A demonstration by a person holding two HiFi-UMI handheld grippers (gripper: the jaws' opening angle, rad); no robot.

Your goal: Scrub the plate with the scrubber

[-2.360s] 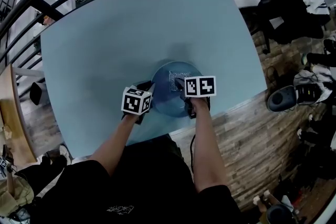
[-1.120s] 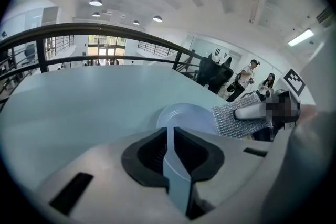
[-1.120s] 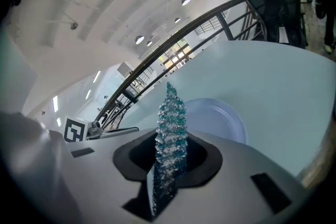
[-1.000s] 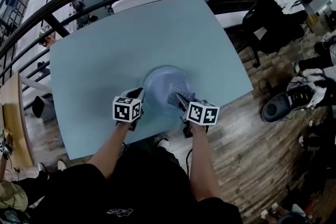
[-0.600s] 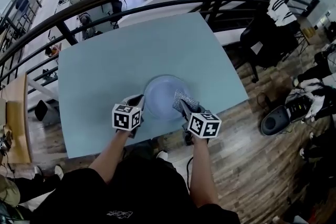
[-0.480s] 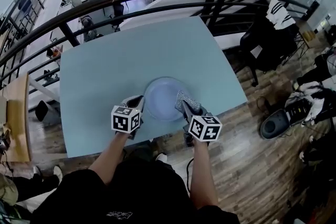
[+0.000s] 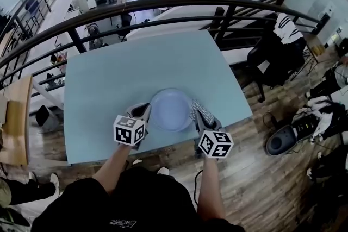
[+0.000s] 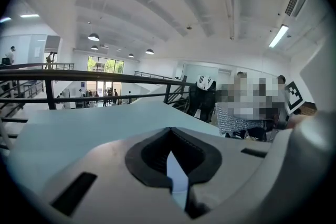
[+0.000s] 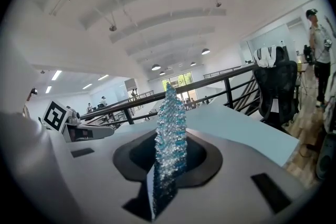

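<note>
At the table's (image 7: 109, 79) near edge, the left gripper (image 7: 142, 112) has its jaws closed on the left rim of a pale blue plate (image 7: 171, 110), which sits on the tabletop. To its right, the right gripper (image 7: 199, 113) is clamped on a glittery blue scrubber (image 7: 194, 107), held at the plate's right rim; whether it touches is unclear.
</note>
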